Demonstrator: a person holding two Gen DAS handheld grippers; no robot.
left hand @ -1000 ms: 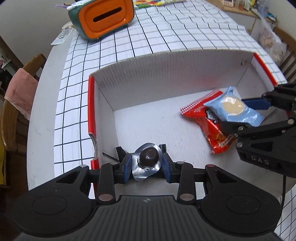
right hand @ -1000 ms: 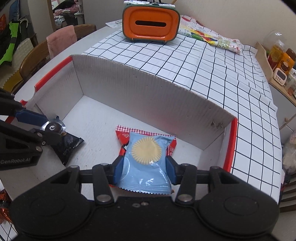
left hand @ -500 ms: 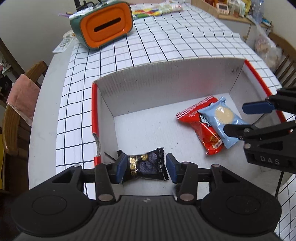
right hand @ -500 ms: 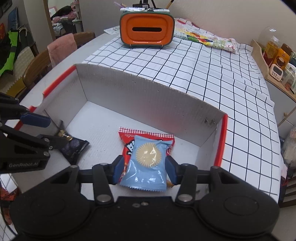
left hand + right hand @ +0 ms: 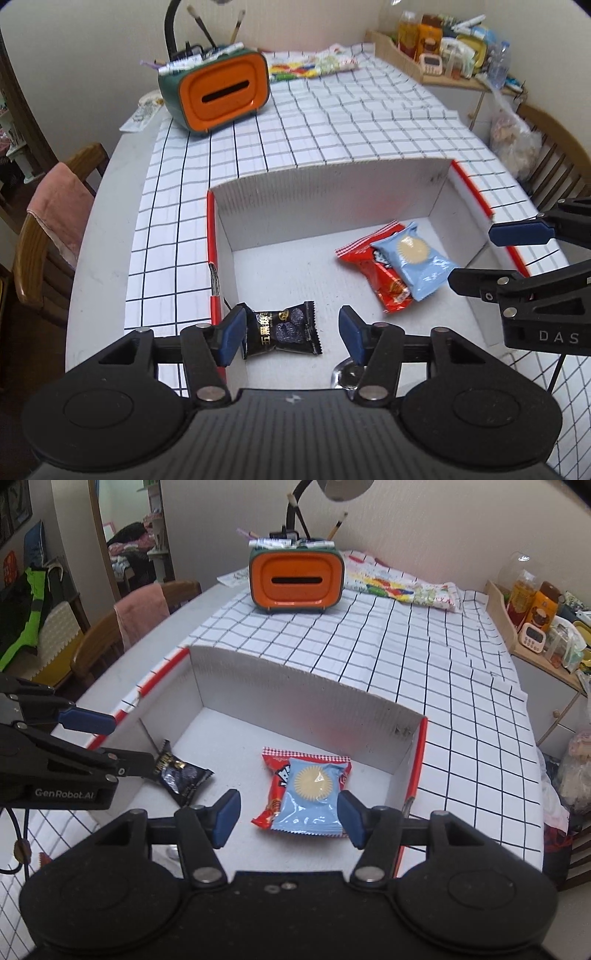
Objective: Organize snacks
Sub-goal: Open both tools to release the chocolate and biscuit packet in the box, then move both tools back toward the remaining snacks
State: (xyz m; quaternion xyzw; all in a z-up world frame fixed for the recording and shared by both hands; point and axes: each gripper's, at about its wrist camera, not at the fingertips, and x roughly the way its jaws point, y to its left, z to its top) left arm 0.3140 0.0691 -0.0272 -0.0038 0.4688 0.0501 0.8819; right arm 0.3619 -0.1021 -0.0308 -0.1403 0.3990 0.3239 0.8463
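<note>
The step in hand looks like letting go and backing out of the box (image 5: 325, 192). To do it well, each gripper should rise straight up, clear of the wrappers, before swinging off for another snack, so that no pad drags a packet along.

On the left, the black packet (image 5: 282, 334) lies flat on the box floor near the left wall. The left gripper (image 5: 291, 334) hangs above it, tilted steeply down. Its jaws have just been opening and stand about half spread, holding nothing; in the left wrist view the packet sits between them, but the right wrist view shows the gripper up near the rim, so I judge the pads are off it. A silver foil cup (image 5: 345, 373) peeks out under the right finger, at the near edge.

Further right, the blue packet (image 5: 314, 795) rests on top of the red packet (image 5: 275, 775), near the right wall. The right gripper (image 5: 288, 818) also points down at a slant; its jaws have just been opening, with the blue packet between them, free of the pads.
</note>
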